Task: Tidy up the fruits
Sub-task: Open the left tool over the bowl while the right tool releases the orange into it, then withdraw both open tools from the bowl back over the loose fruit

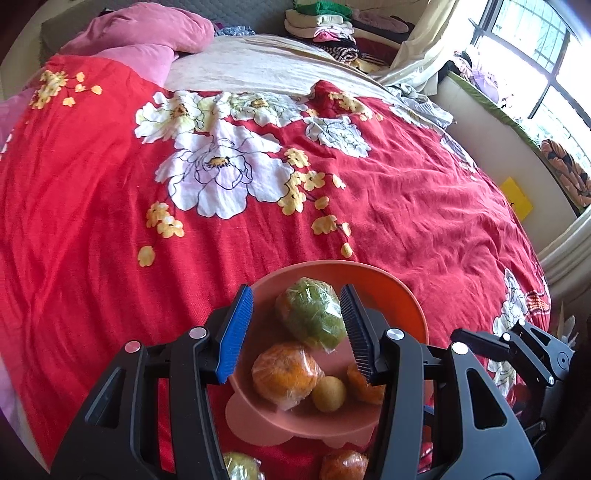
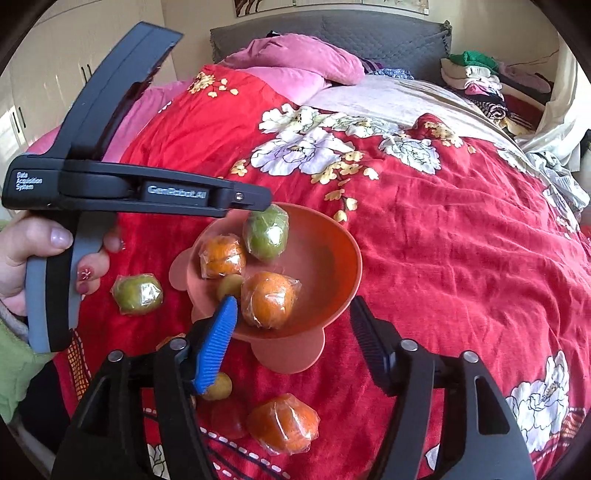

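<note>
An orange bowl (image 1: 402, 295) (image 2: 332, 254) sits on the red flowered bedspread. It holds a wrapped green fruit (image 1: 314, 314) (image 2: 266, 232), wrapped oranges (image 1: 282, 374) (image 2: 269, 299) (image 2: 221, 256) and a small yellow fruit (image 1: 328, 393). My left gripper (image 1: 295, 332) is open and empty above the bowl, its jaws either side of the green fruit. My right gripper (image 2: 291, 332) is open and empty at the bowl's near rim. Loose on the bedspread lie a green fruit (image 2: 137, 294), an orange (image 2: 283, 422), a small yellow fruit (image 2: 219, 387) and a red one (image 2: 229, 419).
Pink pillows (image 2: 295, 62) and a beige blanket (image 1: 258, 70) lie at the head of the bed. Folded clothes (image 1: 325, 26) are stacked at the far corner. A window (image 1: 546, 55) is on the right. The left gripper's body (image 2: 122, 192) and the hand holding it fill the right view's left side.
</note>
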Tool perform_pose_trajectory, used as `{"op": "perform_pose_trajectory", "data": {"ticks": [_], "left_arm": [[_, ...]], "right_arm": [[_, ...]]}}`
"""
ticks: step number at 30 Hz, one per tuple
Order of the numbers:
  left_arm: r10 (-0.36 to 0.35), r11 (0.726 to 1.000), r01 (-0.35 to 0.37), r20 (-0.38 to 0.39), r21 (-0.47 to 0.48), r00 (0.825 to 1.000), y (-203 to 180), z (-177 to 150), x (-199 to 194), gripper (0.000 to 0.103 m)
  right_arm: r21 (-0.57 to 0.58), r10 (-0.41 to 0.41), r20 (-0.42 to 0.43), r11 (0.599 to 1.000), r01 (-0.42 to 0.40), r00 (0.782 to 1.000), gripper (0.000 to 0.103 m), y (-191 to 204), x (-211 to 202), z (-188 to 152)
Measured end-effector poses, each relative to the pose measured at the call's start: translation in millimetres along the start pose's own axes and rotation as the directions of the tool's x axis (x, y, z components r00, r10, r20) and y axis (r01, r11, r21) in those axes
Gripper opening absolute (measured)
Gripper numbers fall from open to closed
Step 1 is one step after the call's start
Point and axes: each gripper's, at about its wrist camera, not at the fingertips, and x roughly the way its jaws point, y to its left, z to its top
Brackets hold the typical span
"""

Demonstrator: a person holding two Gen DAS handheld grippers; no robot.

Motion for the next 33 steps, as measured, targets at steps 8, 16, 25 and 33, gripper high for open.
{"op": "perform_pose_trajectory", "data": {"ticks": [8,16,25,33], "left_arm": [[0.009,1.0,-0.009,0.017,-0.011,1.0,2,-8,-16,0.056],[0.025,1.0,-0.025,0.039,-0.008,0.999,0,-15,-31,0.073],[0.049,0.999,-0.047,0.07,-0.022,0.996,1,-23,-50,0.091],[0.052,0.998,-0.05,0.082,-0.033,0.995,1,-28,-61,0.093]], "right_arm": [[0.018,-0.022,0.02,1.0,0.022,1.0,0.082,-2,-7,1],[0.044,-0.044,0.04,0.998,0.042,0.998,0.093,-8,-14,2],[0.069,-0.067,0.063,0.996,0.063,0.996,0.095,-13,-26,1],[0.078,-0.079,0.075,0.994,0.073,0.994,0.097,-15,-36,0]]}}
